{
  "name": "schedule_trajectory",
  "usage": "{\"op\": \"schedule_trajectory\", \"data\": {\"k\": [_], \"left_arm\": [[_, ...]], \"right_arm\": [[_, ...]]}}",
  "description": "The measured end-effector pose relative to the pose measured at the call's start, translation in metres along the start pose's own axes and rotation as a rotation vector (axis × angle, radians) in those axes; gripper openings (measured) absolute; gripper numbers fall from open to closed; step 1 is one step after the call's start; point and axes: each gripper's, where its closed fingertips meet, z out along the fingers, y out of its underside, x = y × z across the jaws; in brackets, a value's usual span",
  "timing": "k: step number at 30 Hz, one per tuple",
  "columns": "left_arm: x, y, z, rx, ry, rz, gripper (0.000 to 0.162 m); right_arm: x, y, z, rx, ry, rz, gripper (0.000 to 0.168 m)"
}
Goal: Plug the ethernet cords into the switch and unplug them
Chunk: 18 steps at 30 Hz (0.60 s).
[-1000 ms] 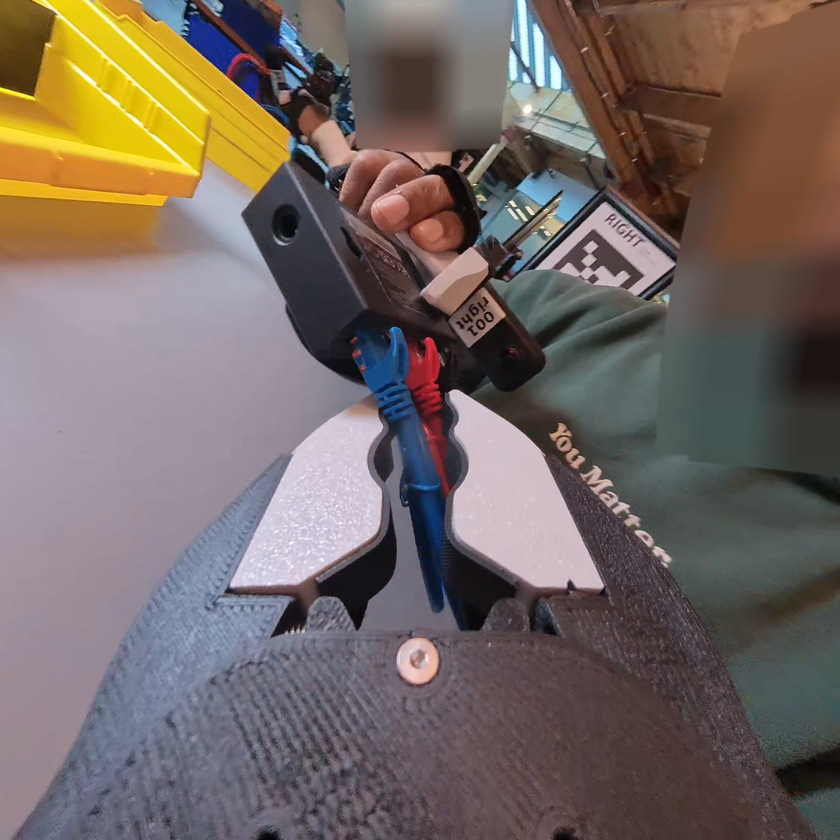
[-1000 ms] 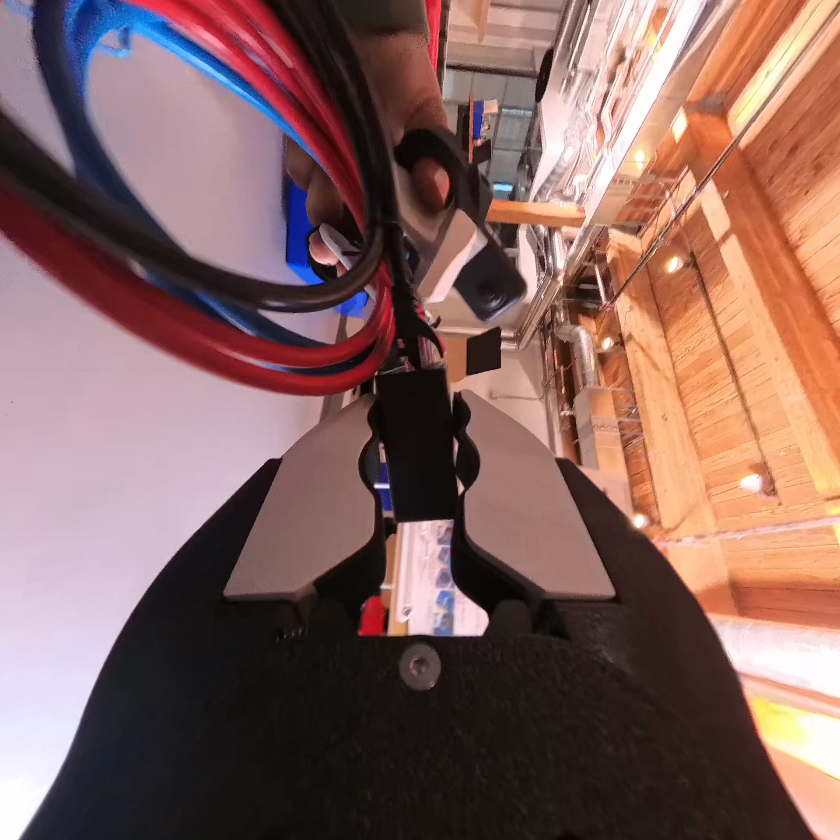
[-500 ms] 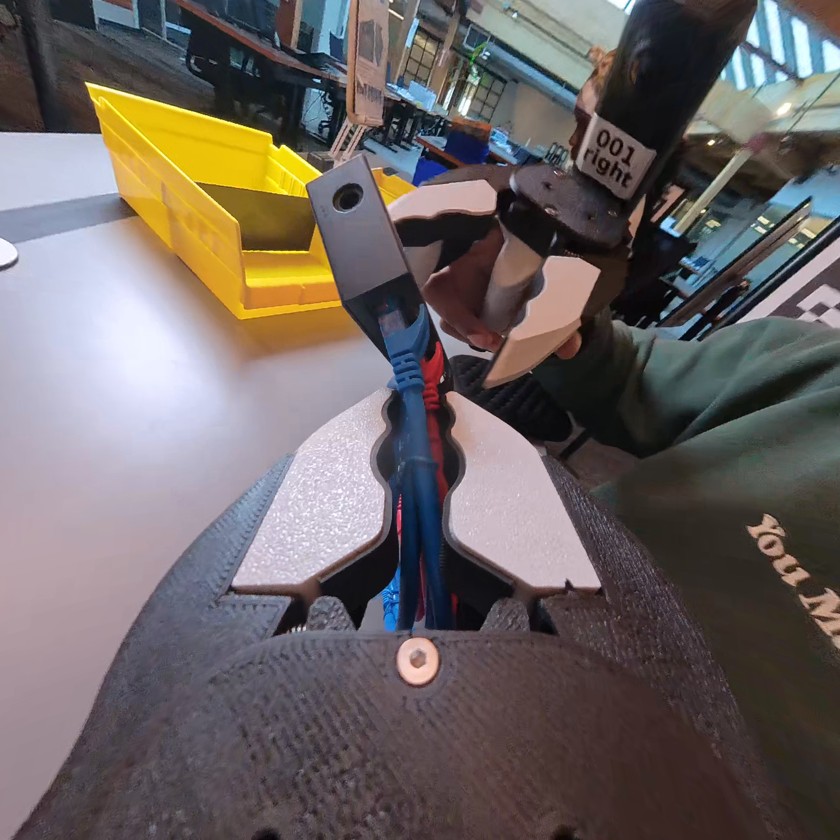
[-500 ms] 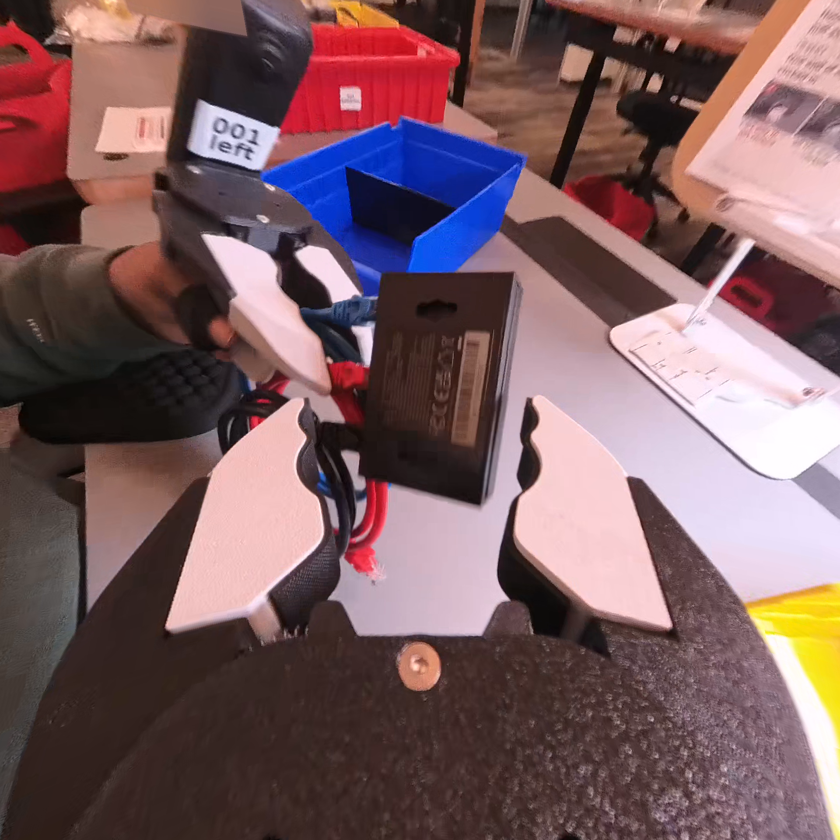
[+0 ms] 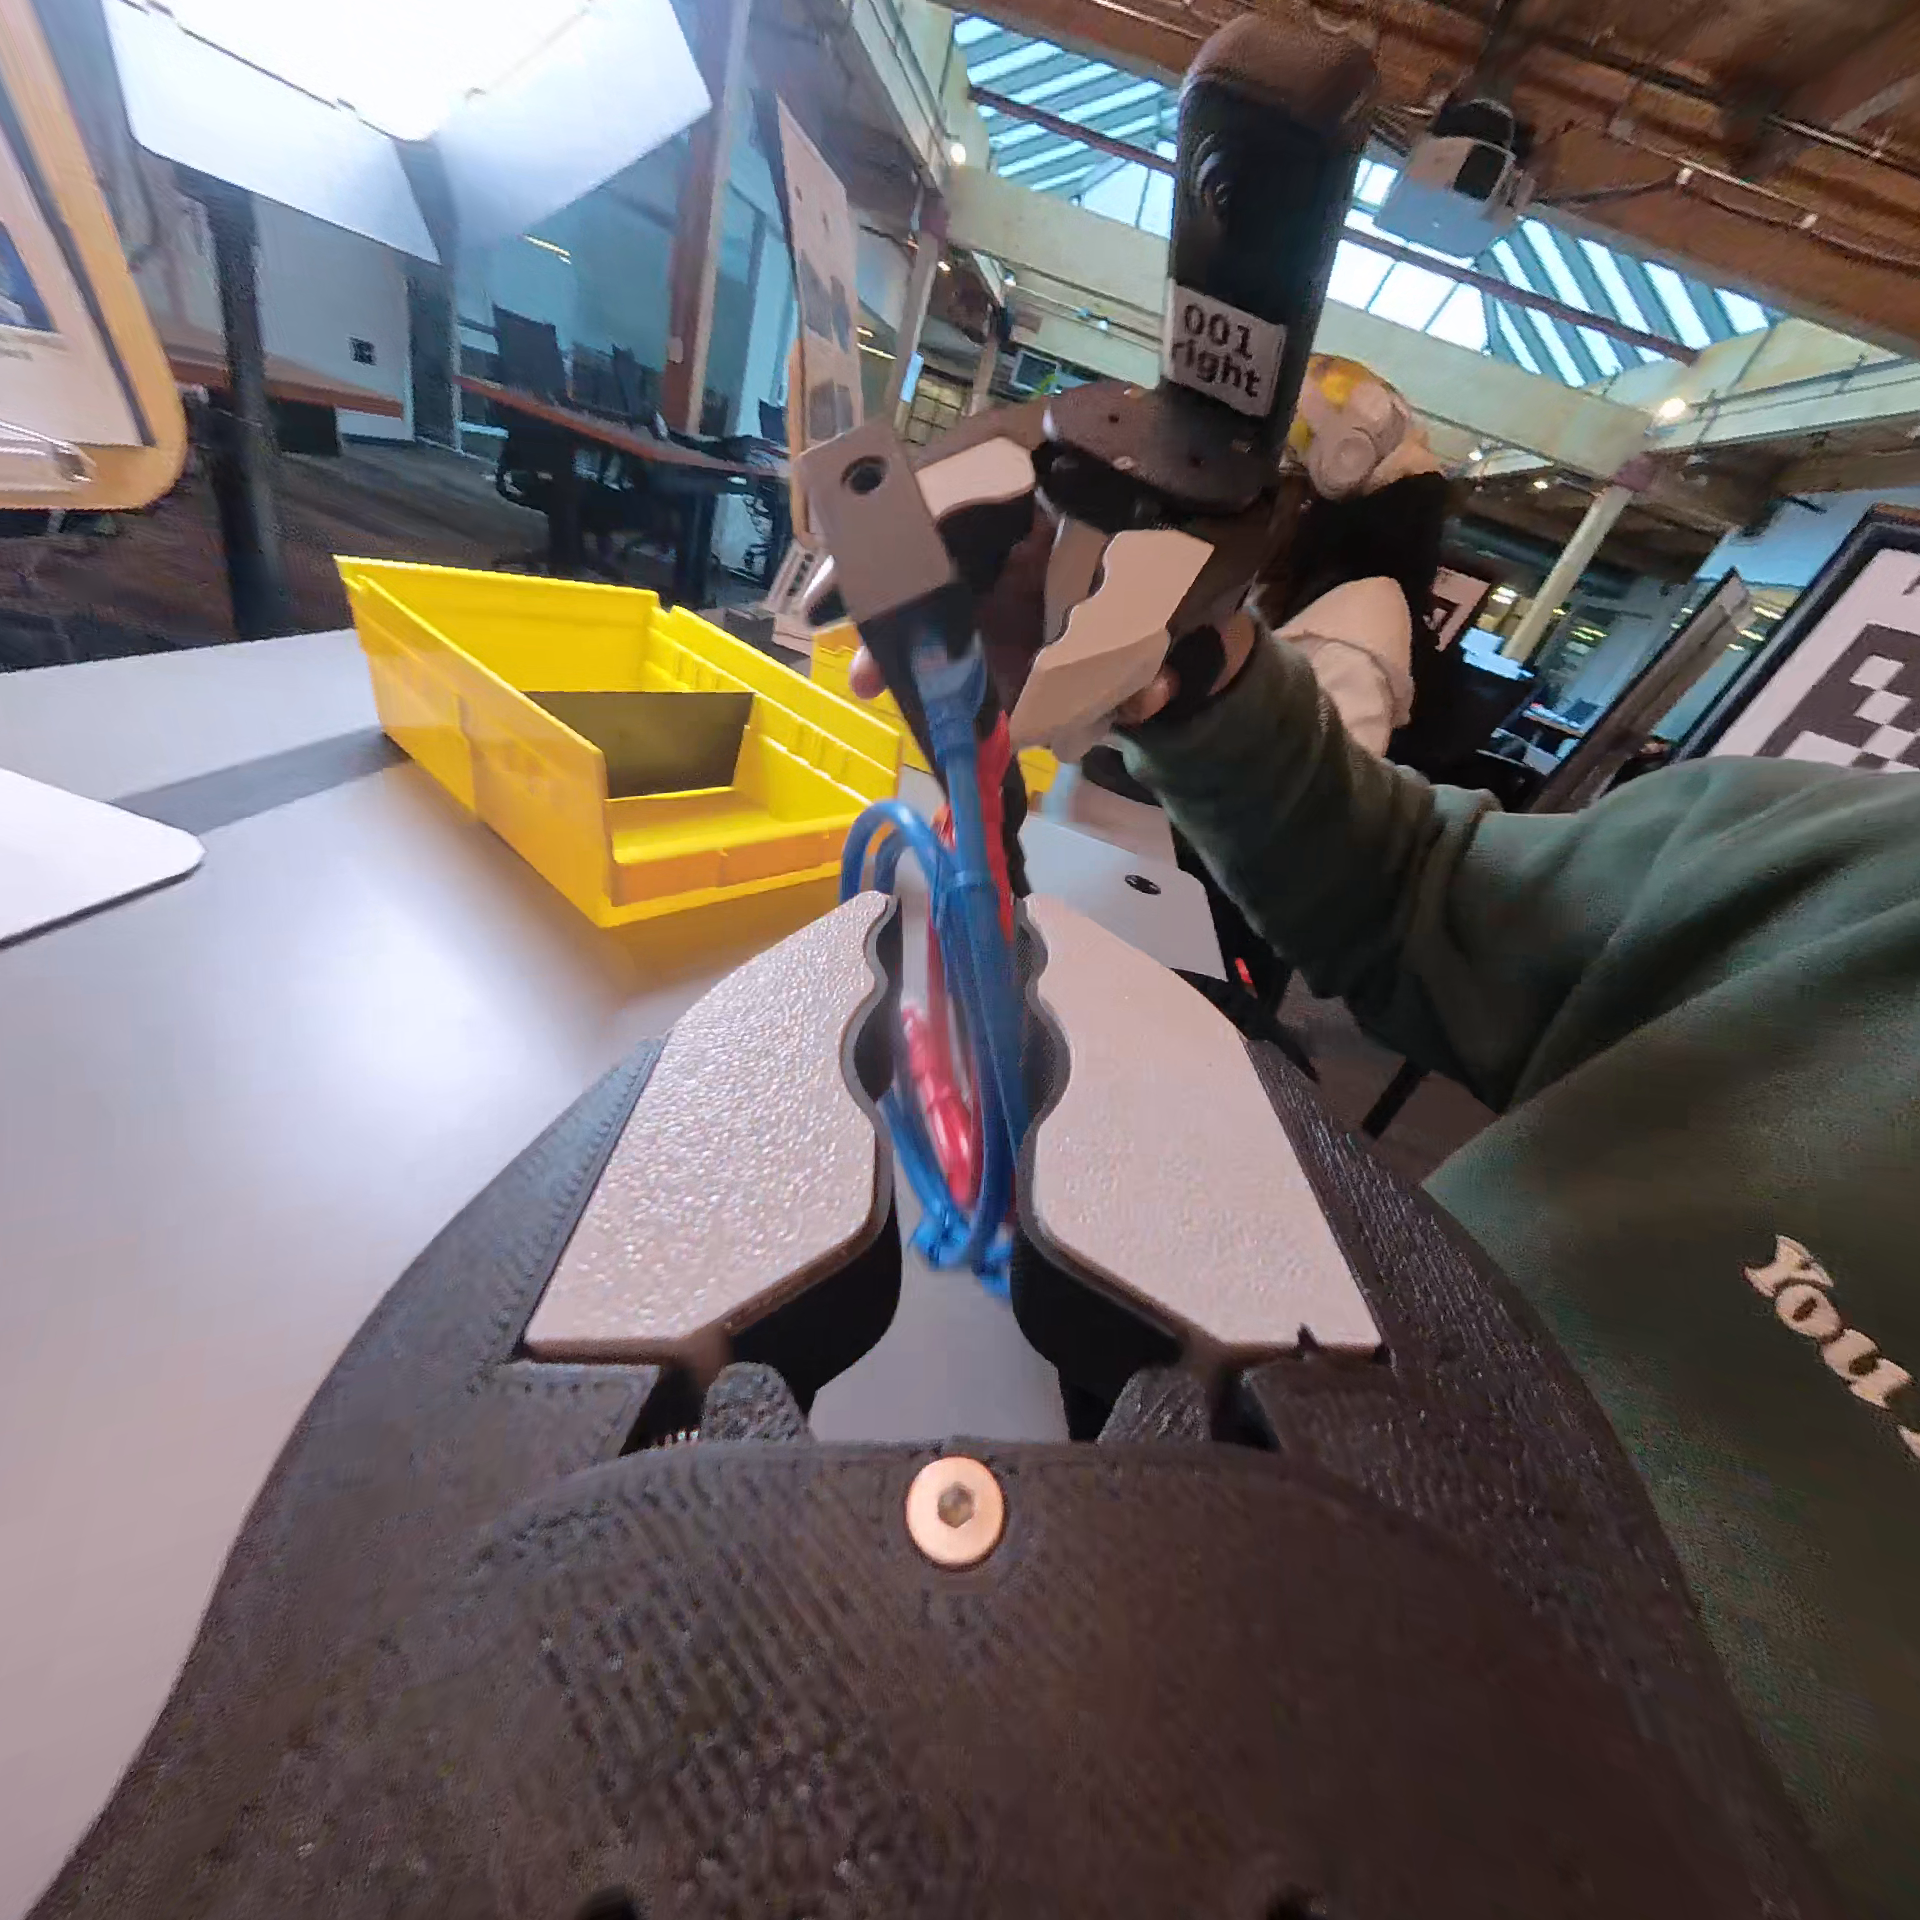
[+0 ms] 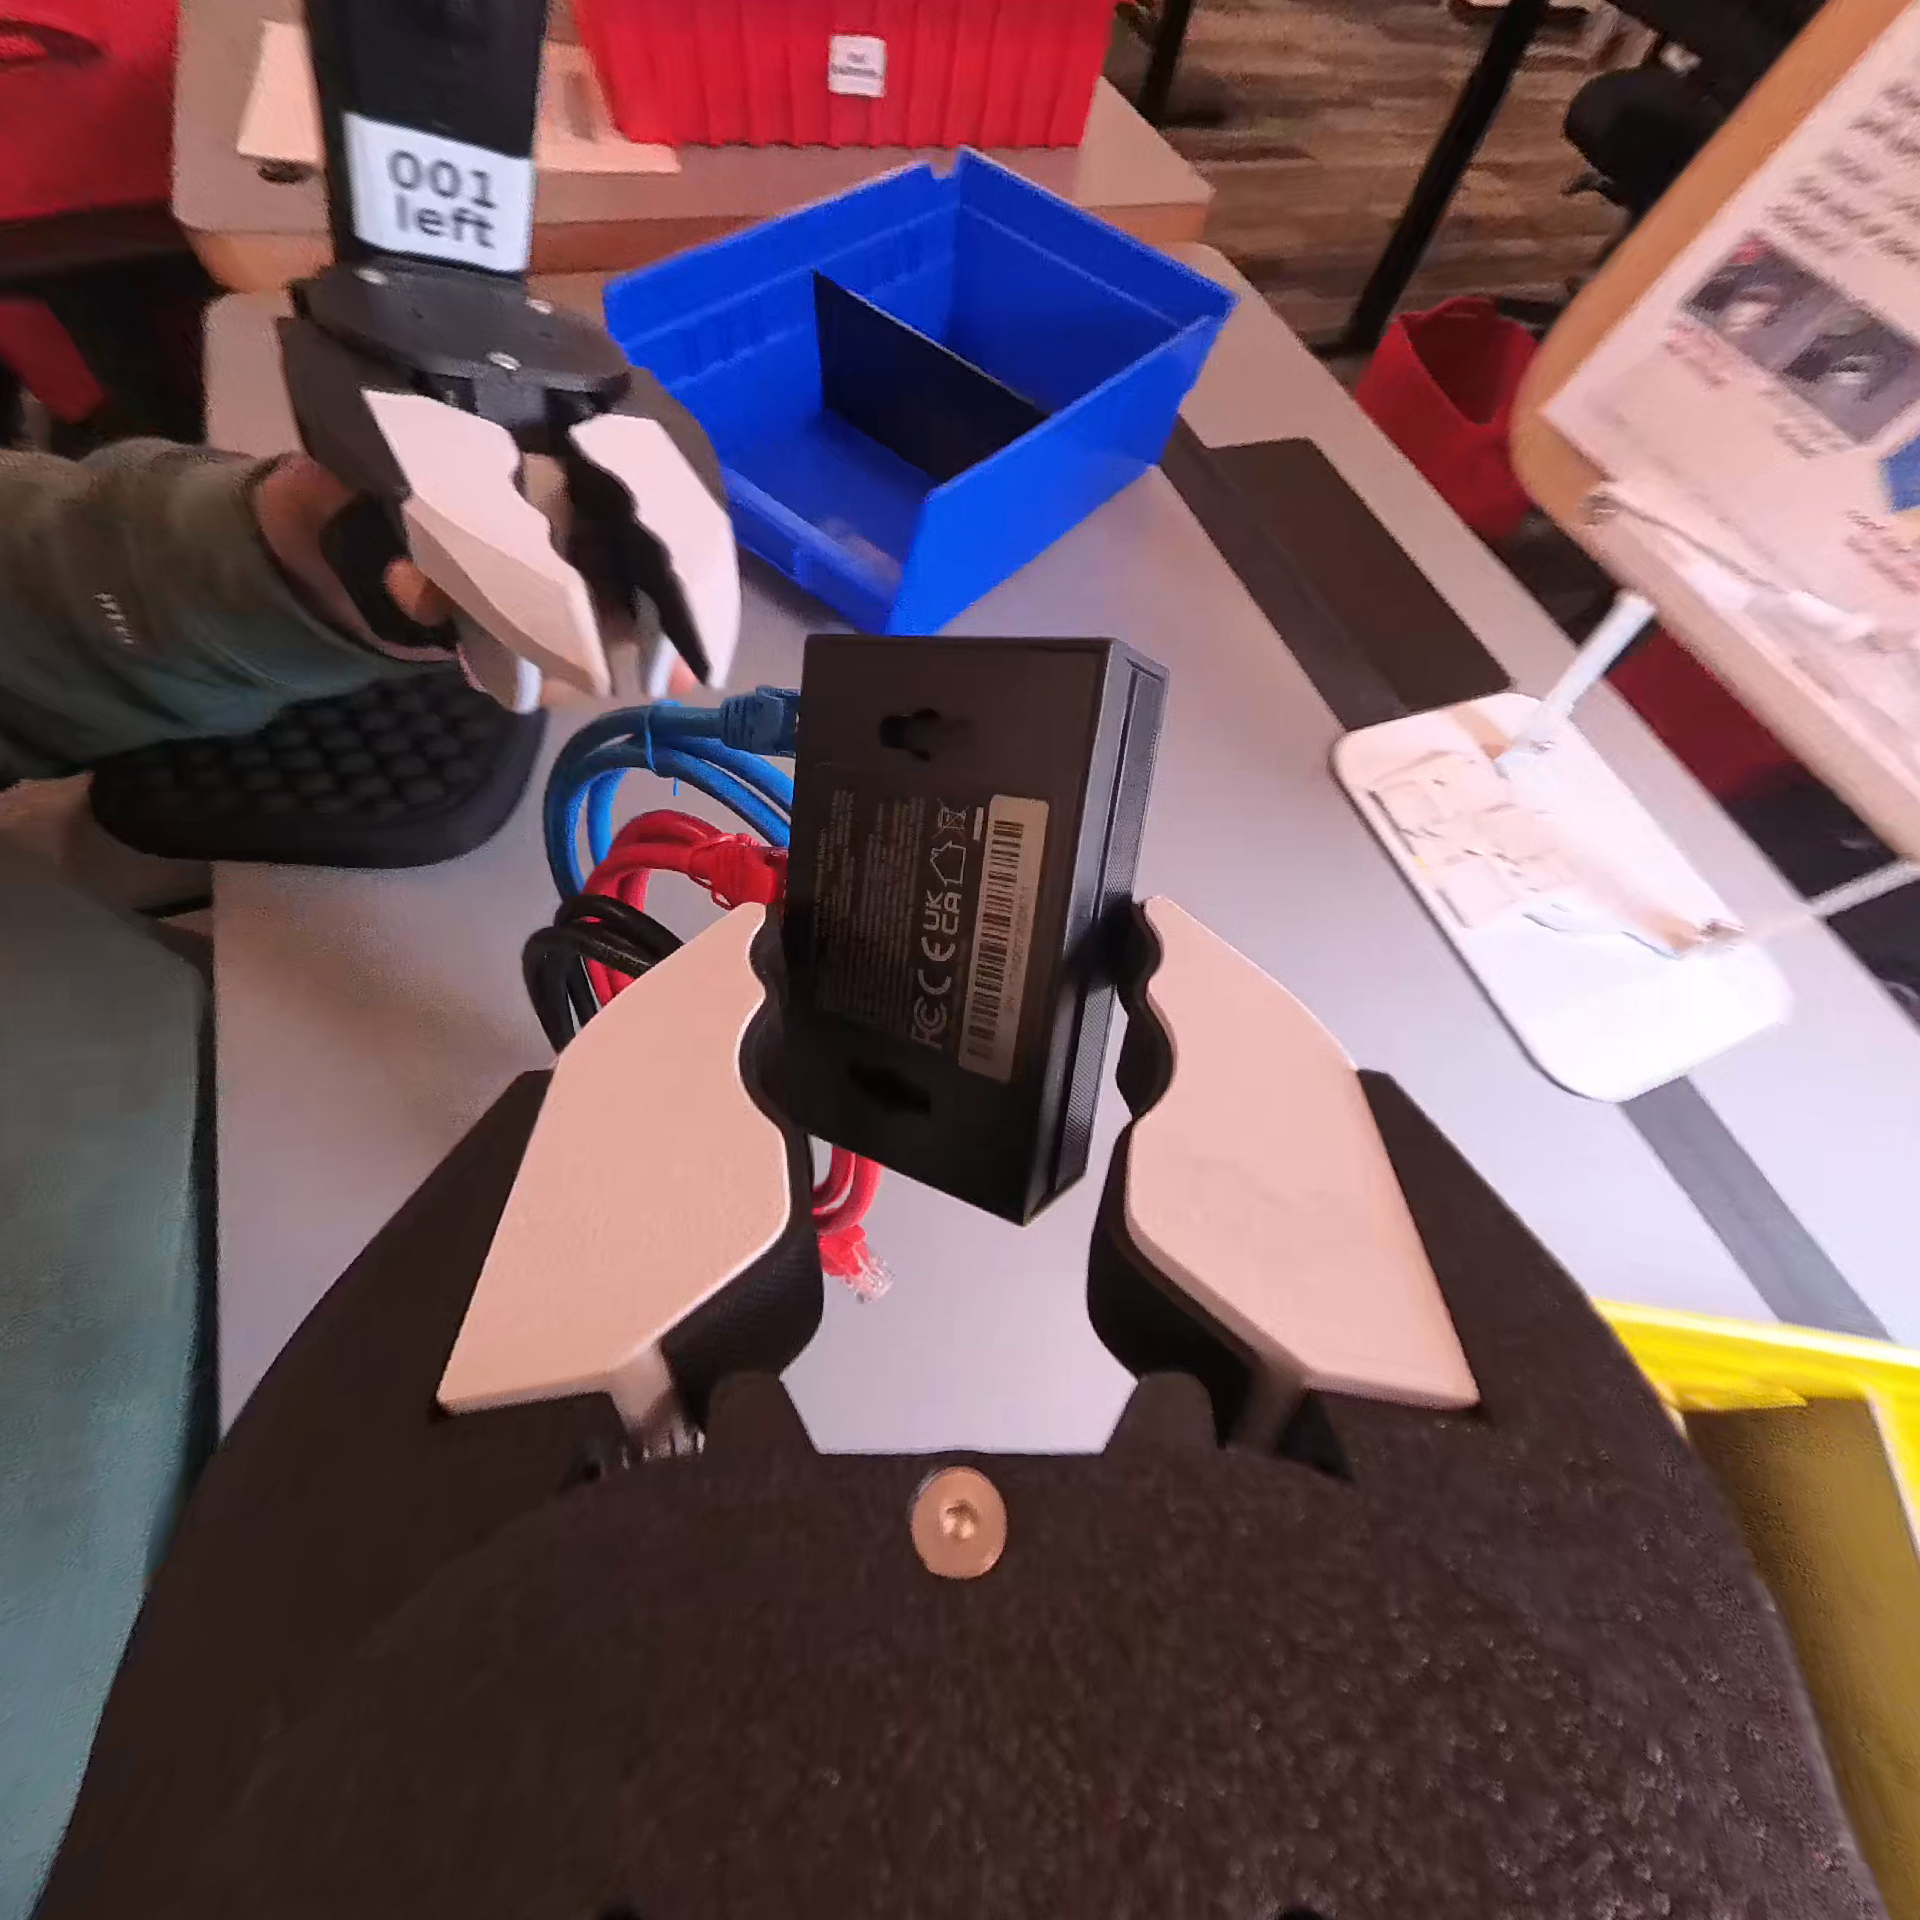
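Note:
The black switch (image 6: pixel 935 914) is in the air with its labelled underside toward the right wrist camera. My right gripper (image 6: pixel 951 914) is shut on its two sides. A blue cord (image 6: pixel 764 717) and a red cord (image 6: pixel 743 868) are plugged into its left edge and hang in loops with a black cable (image 6: pixel 582 935). A loose red plug (image 6: pixel 857 1262) dangles below. My left gripper (image 5: pixel 956 914) is slightly open and empty. It also shows in the right wrist view (image 6: pixel 623 665), up and left of the cords. Through its gap I see the blue cord (image 5: pixel 951 707) hanging from the switch (image 5: pixel 883 540).
A yellow bin (image 5: pixel 623 727) stands on the grey table (image 5: pixel 260 1039) beyond the switch. A blue bin (image 6: pixel 935 364) stands behind the switch in the right wrist view, with a red bin (image 6: pixel 831 62) farther back. A white stand base (image 6: pixel 1558 904) with a paper board (image 6: pixel 1766 312) is at the right.
My right gripper has closed onto the switch's sides. My left gripper has opened, let go of the cords and drawn back from the switch.

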Motion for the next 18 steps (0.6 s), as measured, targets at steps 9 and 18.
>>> {"op": "schedule_trajectory", "data": {"k": [9, 18], "left_arm": [[-0.028, 0.004, -0.01, 0.029, -0.057, -0.051, 0.013], [-0.042, 0.029, -0.001, -0.051, -0.069, -0.091, 0.012]], "right_arm": [[0.174, -0.034, -0.132, -0.059, 0.443, -0.024, 0.062], [0.344, 0.061, -0.174, -0.44, 0.759, -0.047, 0.062]]}}
